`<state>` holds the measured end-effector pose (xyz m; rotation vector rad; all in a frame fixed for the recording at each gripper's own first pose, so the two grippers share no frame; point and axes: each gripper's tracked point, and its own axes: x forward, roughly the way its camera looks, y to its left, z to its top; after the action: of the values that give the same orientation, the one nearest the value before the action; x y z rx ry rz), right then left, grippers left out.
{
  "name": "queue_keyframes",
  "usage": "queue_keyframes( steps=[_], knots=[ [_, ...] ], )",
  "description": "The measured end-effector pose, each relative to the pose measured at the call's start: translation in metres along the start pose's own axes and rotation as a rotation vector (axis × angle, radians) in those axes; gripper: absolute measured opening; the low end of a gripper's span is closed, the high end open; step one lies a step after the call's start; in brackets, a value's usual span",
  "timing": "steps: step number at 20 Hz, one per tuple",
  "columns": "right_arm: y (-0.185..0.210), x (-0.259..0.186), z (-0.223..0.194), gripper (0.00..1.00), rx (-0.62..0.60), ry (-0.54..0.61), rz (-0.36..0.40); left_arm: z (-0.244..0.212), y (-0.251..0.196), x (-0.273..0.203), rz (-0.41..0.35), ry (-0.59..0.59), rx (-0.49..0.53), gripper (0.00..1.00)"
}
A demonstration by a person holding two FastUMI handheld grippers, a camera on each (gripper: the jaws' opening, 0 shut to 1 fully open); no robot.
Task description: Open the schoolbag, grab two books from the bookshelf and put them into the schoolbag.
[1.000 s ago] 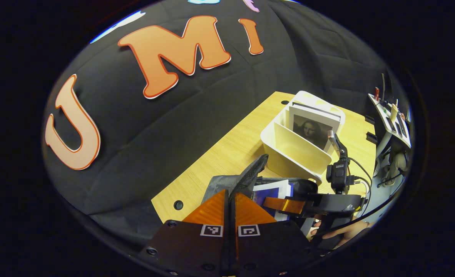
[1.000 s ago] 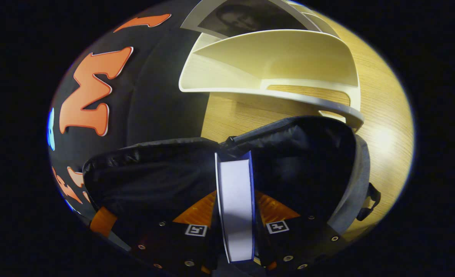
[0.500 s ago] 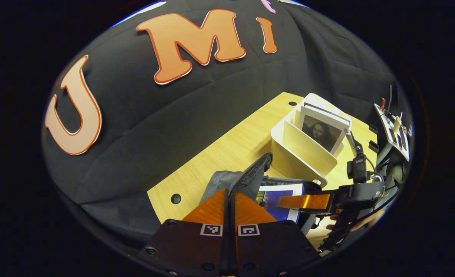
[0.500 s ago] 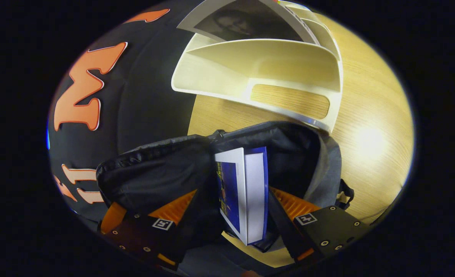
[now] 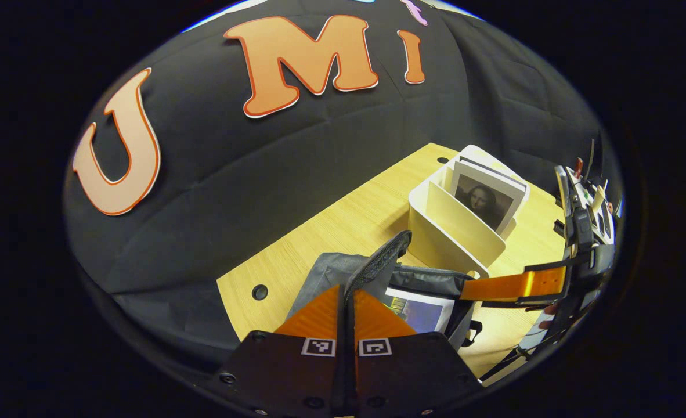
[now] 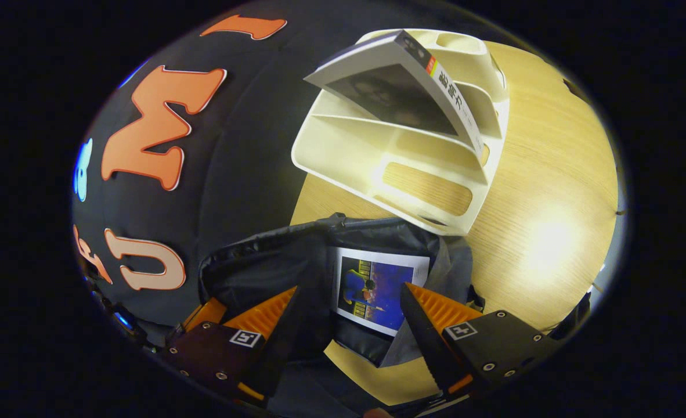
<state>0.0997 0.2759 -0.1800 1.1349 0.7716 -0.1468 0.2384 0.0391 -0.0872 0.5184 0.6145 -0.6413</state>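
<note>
Inside the schoolbag (image 6: 273, 273), at six o'clock, the first book (image 6: 375, 287) now lies released; right tool (image 6: 349, 313) spread wide, empty; left tool (image 5: 347, 302) pinches the bag's flap; second book (image 6: 401, 93) awaits at twelve.

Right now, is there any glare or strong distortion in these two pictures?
Right gripper view: a bright glare patch on the wooden table beside the bookshelf; fisheye bends the shelf's edges. Left gripper view: even light, no glare; the table edge curves.
</note>
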Motion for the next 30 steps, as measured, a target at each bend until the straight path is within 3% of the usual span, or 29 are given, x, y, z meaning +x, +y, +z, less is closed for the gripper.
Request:
queue_keyframes(
  steps=[7, 10, 15, 18, 22, 26, 30],
  knots=[
    [-0.021, -0.059, 0.047, 0.98, -0.137, -0.079, -0.044, -0.013, -0.007, -0.006, 0.003, -0.004, -0.028, 0.00],
    [-0.018, -0.089, 0.065, 0.98, -0.293, -0.081, -0.050, -0.016, -0.010, -0.007, 0.002, 0.005, -0.024, 0.00],
    [-0.014, -0.122, 0.110, 0.98, -0.621, -0.107, -0.161, -0.018, -0.014, -0.008, 0.006, 0.012, -0.002, 0.00],
    [0.003, -0.131, 0.138, 0.98, -0.713, -0.115, -0.190, -0.019, -0.015, -0.009, 0.010, 0.016, -0.005, 0.00],
    [0.010, -0.116, 0.178, 0.98, -0.895, -0.090, -0.301, -0.022, -0.013, -0.008, 0.020, 0.032, 0.000, 0.00],
    [0.028, -0.083, 0.208, 0.98, -1.020, -0.031, -0.357, -0.022, -0.009, -0.004, 0.028, 0.050, 0.007, 0.00],
    [0.039, -0.036, 0.234, 0.99, -1.043, 0.029, -0.387, -0.022, -0.006, 0.003, 0.037, 0.070, 0.008, 0.00]
  ],
)
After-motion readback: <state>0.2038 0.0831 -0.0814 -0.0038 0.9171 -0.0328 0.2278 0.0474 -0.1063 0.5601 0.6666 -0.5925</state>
